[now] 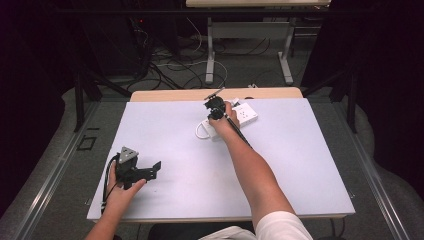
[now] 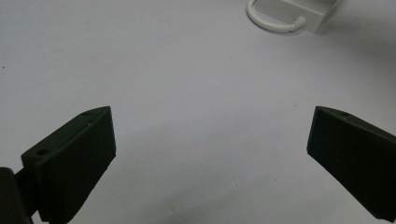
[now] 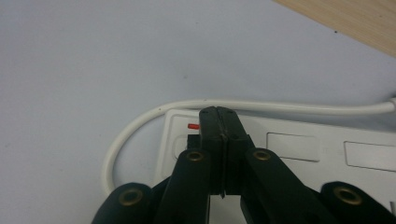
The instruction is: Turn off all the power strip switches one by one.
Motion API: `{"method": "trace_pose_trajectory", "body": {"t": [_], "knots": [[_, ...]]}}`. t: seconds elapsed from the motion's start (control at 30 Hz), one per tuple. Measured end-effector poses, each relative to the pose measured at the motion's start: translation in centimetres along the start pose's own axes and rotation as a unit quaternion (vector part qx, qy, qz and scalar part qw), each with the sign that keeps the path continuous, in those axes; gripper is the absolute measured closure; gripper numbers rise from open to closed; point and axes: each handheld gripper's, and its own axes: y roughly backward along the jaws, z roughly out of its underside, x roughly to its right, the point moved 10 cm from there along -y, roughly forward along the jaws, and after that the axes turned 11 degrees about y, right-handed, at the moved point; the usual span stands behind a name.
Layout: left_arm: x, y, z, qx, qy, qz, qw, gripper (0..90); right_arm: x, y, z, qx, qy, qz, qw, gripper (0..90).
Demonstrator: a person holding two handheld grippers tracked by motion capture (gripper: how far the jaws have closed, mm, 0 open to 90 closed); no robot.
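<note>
your right hand-held gripper [image 3: 219, 114] has its jaws pressed fully together, nothing btwn them, tips down on the power strip [image 3: 299, 154] at its switch end, right by the red mark [image 3: 192, 126]. looks like you're pressing the switch, but can't tell if it has flipped yet. the strip lies at the far side of the desk [image 1: 165, 130], its white cord [image 3: 116, 149] looping beside it. your left hand-held gripper [image 1: 150, 171] sits wide open and idle near the front left, holding nothing. left to do, prob: confirm the press, then lift off.
</note>
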Motion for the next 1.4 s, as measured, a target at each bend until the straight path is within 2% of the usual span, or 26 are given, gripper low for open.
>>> {"method": "trace_pose_trajectory", "body": {"t": [0.03, 0.07, 0.1, 0.13, 0.17, 0.2, 0.23, 0.3, 0.37, 0.4, 0.43, 0.47, 0.5, 0.57, 0.6, 0.63, 0.7, 0.8, 0.87, 0.9, 0.93, 1.0, 1.03, 1.07, 1.13, 1.4], "knots": [[0.0, 0.0, 0.0, 0.0, 0.0, 0.0, 1.0, 0.9, 0.1, 0.1, 0.0, -0.002, -0.009, 0.002, 1.0, 90.0], [0.0, 0.0, 0.0, 0.001, 0.001, 0.0, 1.0, 0.5, 0.2, 0.0, -0.2, 0.01, -0.008, 0.0, 0.9999, 90.0], [0.0, 0.0, -0.1, 0.002, 0.0, 0.0, 1.0, 0.3, 0.5, 0.3, 0.2, -0.018, -0.01, 0.007, 0.9998, 90.0], [-0.1, 0.1, 0.0, -0.001, -0.001, -0.002, 1.0, 0.3, 0.9, -0.2, -0.6, 0.031, -0.014, 0.013, 0.9994, 90.0], [-0.1, 0.1, 0.0, -0.001, -0.001, -0.002, 1.0, 0.3, 0.9, -0.2, -0.6, 0.031, -0.014, 0.013, 0.9994, 90.0], [-0.1, 0.1, -0.1, 0.0, -0.001, -0.002, 1.0, 0.3, 1.1, 0.6, 0.3, -0.028, -0.01, 0.012, 0.9995, 90.0], [-0.1, 0.1, -0.1, 0.001, 0.0, 0.0, 1.0, 0.3, 1.2, 0.1, -0.2, 0.009, -0.015, 0.017, 0.9997, 90.0], [-0.1, 0.0, -0.1, 0.001, 0.003, 0.001, 1.0, 0.2, 1.5, 0.2, -0.2, 0.007, -0.015, 0.016, 0.9997, 90.0], [0.0, 0.0, 0.0, -0.001, 0.006, 0.005, 1.0, 0.2, 2.4, 0.1, -0.5, 0.029, -0.02, 0.026, 0.999, 90.0], [0.1, 0.0, 0.0, -0.002, 0.006, 0.005, 1.0, 0.2, 2.4, 0.1, -0.5, 0.029, -0.02, 0.026, 0.999, 90.0], [0.1, 0.0, 0.0, 0.0, 0.007, 0.007, 1.0, 0.3, 2.6, 0.8, 0.4, -0.029, -0.015, 0.026, 0.9991, 90.0], [0.2, 0.0, -0.1, 0.001, 0.007, 0.008, 0.9999, 0.3, 2.7, 0.3, -0.1, 0.008, -0.022, 0.026, 0.9994, 90.0], [0.2, 0.0, -0.1, 0.0, 0.007, 0.009, 0.9999, 0.2, 3.0, 0.4, 0.2, -0.003, -0.019, 0.032, 0.9993, 90.0], [0.2, 0.0, 0.0, -0.004, 0.005, 0.01, 0.9999, 0.2, 3.3, 0.4, 0.3, -0.004, -0.019, 0.037, 0.9991, 90.0], [0.3, 0.0, 0.0, -0.005, 0.003, 0.011, 0.9999, 0.2, 3.4, 0.3, 0.1, 0.014, -0.024, 0.035, 0.999, 90.0], [0.3, 0.0, 0.1, -0.005, 0.003, 0.012, 0.9999, 0.2, 3.6, 0.5, 0.4, -0.006, -0.027, 0.04, 0.9988, 90.0], [0.4, 0.1, 0.1, -0.005, 0.0, 0.013, 0.9999, 0.2, 3.7, 0.4, 0.3, 0.003, -0.026, 0.038, 0.9989, 90.0], [0.5, 0.1, 0.1, -0.004, -0.003, 0.015, 0.9999, 0.2, 4.0, 0.3, 0.5, -0.002, -0.028, 0.039, 0.9988, 90.0], [0.4, 0.2, 0.1, -0.005, -0.006, 0.014, 0.9999, 0.2, 4.2, 0.4, 0.9, -0.023, -0.03, 0.041, 0.9984, 90.0], [0.4, 0.1, 0.1, -0.006, -0.005, 0.014, 0.9999, 0.2, 4.2, -0.1, 0.4, 0.018, -0.035, 0.041, 0.9984, 90.0], [0.4, 0.1, 0.2, -0.006, -0.004, 0.015, 0.9999, 0.2, 4.3, -0.1, 0.4, 0.019, -0.032, 0.039, 0.9986, 90.0], [0.4, 0.1, 0.2, -0.01, -0.004, 0.015, 0.9998, 0.2, 4.3, 0.3, 0.9, -0.016, -0.03, 0.04, 0.9986, 90.0], [0.5, 0.0, 0.3, -0.01, -0.001, 0.016, 0.9998, 0.2, 4.4, 0.0, 0.6, 0.007, -0.032, 0.039, 0.9987, 90.0], [0.4, 0.0, 0.3, -0.011, -0.006, 0.015, 0.9998, 0.2, 4.4, 0.0, 0.6, 0.008, -0.038, 0.04, 0.9985, 90.0], [0.4, 0.0, 0.3, -0.012, -0.007, 0.016, 0.9998, 0.3, 4.6, 0.1, 1.1, -0.015, -0.036, 0.045, 0.9982, 90.0], [0.5, 0.0, 0.3, -0.012, -0.004, 0.018, 0.9998, 0.2, 5.0, -0.1, 1.3, -0.015, -0.039, 0.042, 0.9982, 90.0]]}}
